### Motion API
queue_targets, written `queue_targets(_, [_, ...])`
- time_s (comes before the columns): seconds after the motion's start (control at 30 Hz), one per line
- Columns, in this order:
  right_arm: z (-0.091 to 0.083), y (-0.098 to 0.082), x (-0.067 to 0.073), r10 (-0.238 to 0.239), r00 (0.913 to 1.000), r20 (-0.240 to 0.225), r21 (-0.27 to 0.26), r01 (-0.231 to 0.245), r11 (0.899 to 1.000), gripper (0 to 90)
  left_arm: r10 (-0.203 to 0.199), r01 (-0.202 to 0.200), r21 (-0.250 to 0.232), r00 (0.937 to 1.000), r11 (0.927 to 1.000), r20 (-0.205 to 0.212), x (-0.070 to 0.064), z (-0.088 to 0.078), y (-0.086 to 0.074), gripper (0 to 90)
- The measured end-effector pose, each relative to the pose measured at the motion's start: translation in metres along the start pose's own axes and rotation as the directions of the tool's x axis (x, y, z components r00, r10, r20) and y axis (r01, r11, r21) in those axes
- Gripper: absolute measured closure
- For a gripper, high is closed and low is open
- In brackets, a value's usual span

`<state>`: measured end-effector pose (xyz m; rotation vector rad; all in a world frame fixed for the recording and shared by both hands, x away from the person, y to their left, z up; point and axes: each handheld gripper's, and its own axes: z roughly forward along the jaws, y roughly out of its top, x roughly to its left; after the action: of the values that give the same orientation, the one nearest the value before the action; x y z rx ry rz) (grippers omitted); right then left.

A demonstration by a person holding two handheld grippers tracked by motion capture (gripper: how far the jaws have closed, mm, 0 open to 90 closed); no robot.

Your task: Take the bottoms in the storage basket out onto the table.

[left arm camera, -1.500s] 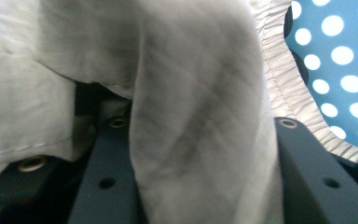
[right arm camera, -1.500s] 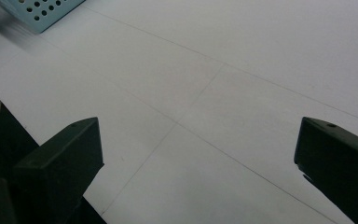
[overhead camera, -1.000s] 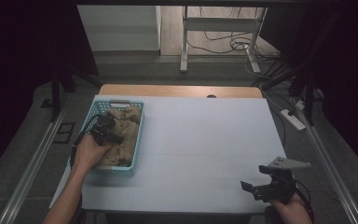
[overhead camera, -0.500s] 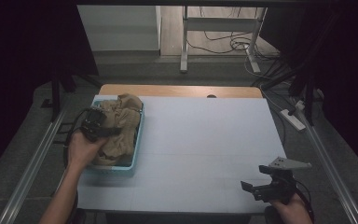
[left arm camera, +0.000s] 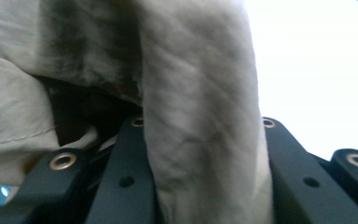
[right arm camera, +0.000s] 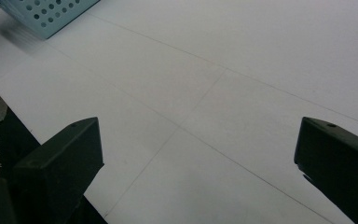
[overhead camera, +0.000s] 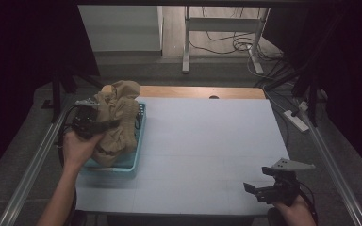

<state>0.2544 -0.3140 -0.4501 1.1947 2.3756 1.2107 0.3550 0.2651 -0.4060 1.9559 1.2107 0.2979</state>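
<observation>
Left claw (overhead camera: 104,126) clamped on tan cloth (overhead camera: 119,117), bunched above blue basket (overhead camera: 133,160)

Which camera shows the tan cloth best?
The high view: there the whole tan cloth hangs bunched from the left gripper above the blue basket. The left gripper view shows a blurry close-up fold pinched between the black jaws. The right gripper view shows a basket corner and bare table.

Dim room, grey floor (overhead camera: 136,70), cables (overhead camera: 226,44), white table (overhead camera: 207,141).
</observation>
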Motion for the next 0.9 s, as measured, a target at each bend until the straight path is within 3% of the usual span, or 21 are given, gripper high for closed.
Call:
queue_targets(0.27, [0.000,0.000,0.000,0.002,1.0000,0.001,0.003,-0.002,1.000,1.0,0.004,-0.001,-0.068,0.9990,0.9977,0.045,-0.007,-0.013,0.009,72.9])
queue_targets(0.9, [0.000,0.000,-0.001,0.007,0.9999,0.009,0.000,-0.007,1.000,1.1,0.065,-0.060,-0.112,0.9970,0.9919,0.042,-0.024,-0.024,0.039,72.9])
